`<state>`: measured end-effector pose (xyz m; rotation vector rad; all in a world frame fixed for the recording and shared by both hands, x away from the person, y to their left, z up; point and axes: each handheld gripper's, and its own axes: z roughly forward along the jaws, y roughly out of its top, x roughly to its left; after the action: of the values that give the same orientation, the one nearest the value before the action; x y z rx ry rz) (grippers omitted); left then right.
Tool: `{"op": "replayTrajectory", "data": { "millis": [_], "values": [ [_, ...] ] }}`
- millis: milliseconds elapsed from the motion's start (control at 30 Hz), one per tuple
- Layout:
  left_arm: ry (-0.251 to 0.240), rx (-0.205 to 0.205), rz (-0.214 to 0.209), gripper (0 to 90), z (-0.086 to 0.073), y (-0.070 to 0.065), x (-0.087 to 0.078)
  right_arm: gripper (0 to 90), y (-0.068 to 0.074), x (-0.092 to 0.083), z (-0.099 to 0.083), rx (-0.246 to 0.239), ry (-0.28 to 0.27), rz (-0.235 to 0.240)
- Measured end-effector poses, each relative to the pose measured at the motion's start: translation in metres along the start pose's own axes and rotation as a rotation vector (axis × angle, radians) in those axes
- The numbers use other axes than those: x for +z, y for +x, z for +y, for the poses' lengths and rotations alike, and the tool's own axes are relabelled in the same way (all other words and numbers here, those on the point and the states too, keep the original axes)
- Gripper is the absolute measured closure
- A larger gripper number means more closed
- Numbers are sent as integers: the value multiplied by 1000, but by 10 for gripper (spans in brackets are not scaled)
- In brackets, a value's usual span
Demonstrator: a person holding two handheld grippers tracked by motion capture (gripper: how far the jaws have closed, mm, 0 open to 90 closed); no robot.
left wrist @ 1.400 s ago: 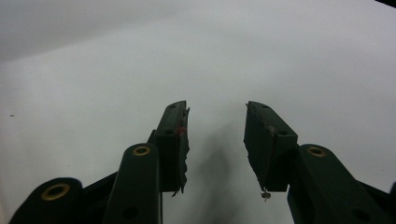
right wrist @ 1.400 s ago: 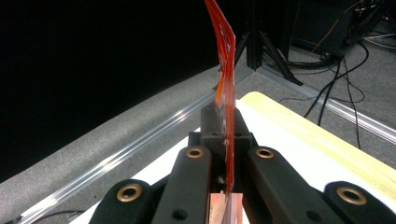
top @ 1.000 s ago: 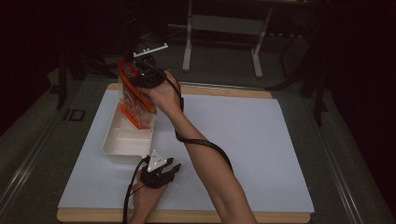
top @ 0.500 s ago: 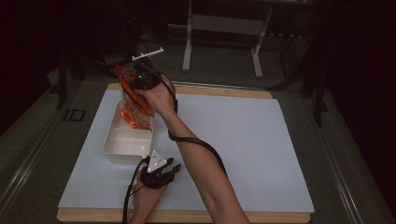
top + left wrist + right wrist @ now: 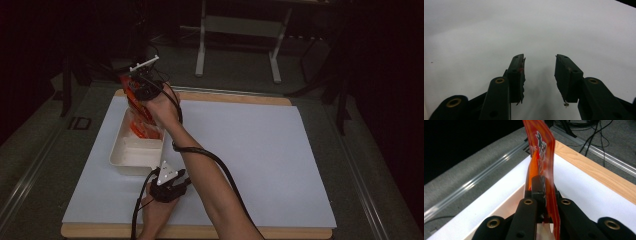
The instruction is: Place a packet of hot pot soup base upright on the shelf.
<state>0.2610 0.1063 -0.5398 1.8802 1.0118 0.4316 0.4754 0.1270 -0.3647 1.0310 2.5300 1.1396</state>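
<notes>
Wide bare white mat [image 5: 260, 150] right of the white tray [image 5: 122, 155]; right forearm [image 5: 210, 185] slanting across.

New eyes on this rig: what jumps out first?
The orange packet stands out: the right gripper is shut on it and holds it above the far end of the white tray, at the left of the white mat. Nearer the person, the left gripper rests on the mat with its jaws open and nothing between them.
</notes>
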Motion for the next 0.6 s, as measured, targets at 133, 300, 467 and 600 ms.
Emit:
{"op": "replayTrajectory", "data": {
  "millis": [133, 300, 467, 600],
  "values": [
    [0, -1, -1, 594, 0, 0, 0, 900, 2, 5, 0, -23, 19, -32],
    [-1, 0, -2, 594, 0, 0, 0, 900, 4, 9, -1, -39, 36, -46],
    [0, 2, -2, 594, 0, 0, -1, 900, 4, 8, -2, -14, 27, -24],
    [-1, 1, -1, 594, 0, -1, -1, 886, 2, 4, -1, 10, 18, -4]
  ]
}}
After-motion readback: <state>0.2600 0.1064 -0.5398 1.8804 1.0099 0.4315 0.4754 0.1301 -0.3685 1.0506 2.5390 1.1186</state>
